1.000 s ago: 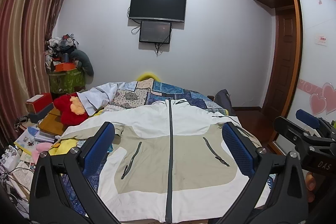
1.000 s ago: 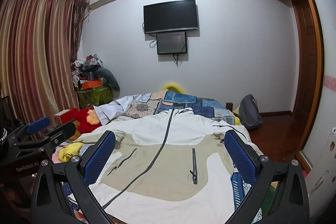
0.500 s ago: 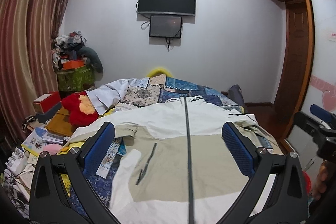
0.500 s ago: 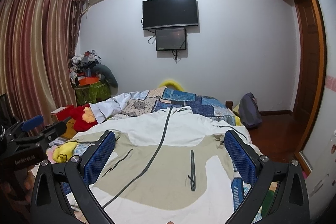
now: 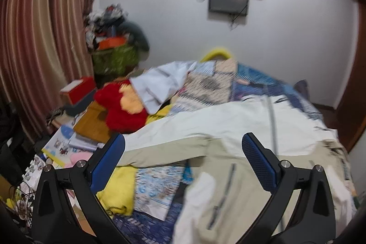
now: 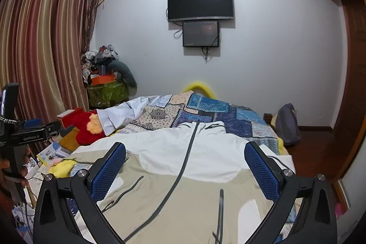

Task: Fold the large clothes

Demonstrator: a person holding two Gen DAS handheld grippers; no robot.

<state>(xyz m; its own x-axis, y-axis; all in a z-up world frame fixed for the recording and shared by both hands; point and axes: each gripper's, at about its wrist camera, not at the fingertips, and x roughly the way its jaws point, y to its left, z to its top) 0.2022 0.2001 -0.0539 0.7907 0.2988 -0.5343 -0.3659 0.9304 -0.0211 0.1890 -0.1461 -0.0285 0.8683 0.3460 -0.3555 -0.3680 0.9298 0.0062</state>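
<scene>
A large white and beige jacket (image 6: 183, 177) with a grey zip lies spread front-up on the bed. In the left wrist view the jacket (image 5: 240, 152) shows blurred, its left sleeve reaching out toward the bed's left edge. My left gripper (image 5: 183, 161) hangs open above that sleeve, holding nothing. My right gripper (image 6: 185, 166) is open above the jacket's chest, also empty. At the left edge of the right wrist view the left gripper (image 6: 32, 129) appears in a person's hand.
A patchwork quilt (image 6: 205, 111) covers the bed. A red plush toy (image 5: 121, 104), books and boxes crowd the left side by the striped curtain (image 6: 41, 56). A television (image 6: 200, 2) hangs on the far wall. A dark bag (image 6: 287, 125) sits right of the bed.
The left gripper has swung left and dipped toward the jacket's left sleeve, and its view is blurred by motion. The right gripper has moved slightly closer over the jacket. Both stay open.
</scene>
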